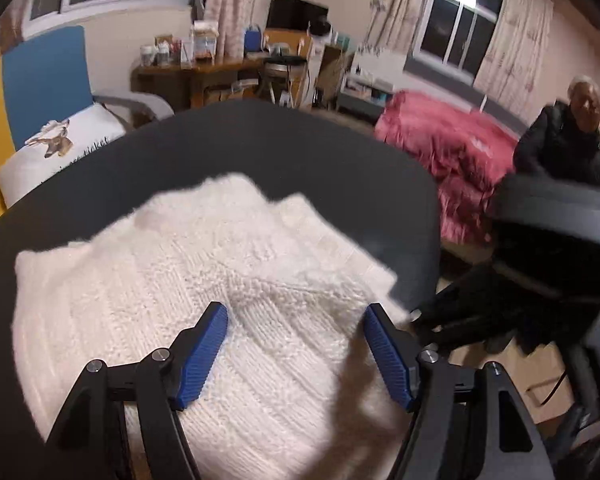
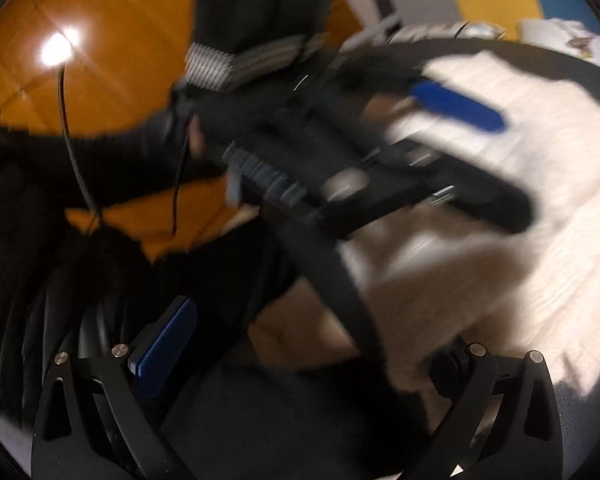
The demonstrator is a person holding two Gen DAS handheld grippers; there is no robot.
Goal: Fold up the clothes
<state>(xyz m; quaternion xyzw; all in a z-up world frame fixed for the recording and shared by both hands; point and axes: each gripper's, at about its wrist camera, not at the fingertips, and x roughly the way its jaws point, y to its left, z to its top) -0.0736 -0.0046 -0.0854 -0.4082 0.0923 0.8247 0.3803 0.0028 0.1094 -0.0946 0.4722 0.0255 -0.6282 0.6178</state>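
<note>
A white knitted sweater (image 1: pixel 204 280) lies folded on a dark round table (image 1: pixel 300 152). My left gripper (image 1: pixel 296 314) hovers over its near part, open, blue pads (image 1: pixel 204 352) wide apart with nothing between them. In the blurred right wrist view the sweater (image 2: pixel 540 200) fills the right side, and the left gripper (image 2: pixel 488 160) reaches over it from the left. My right gripper (image 2: pixel 304 344) is open at the table's edge beside the sweater; one blue pad (image 2: pixel 164 352) shows, the other finger is dark and blurred. A black-gloved hand (image 1: pixel 452 320) holds it.
A second person in black (image 1: pixel 560 144) sits at the far right beside a pink blanket (image 1: pixel 444 148). A white pillow (image 1: pixel 56 148) lies left of the table, and a cluttered wooden desk (image 1: pixel 204 72) stands behind. The floor is orange wood (image 2: pixel 80 40).
</note>
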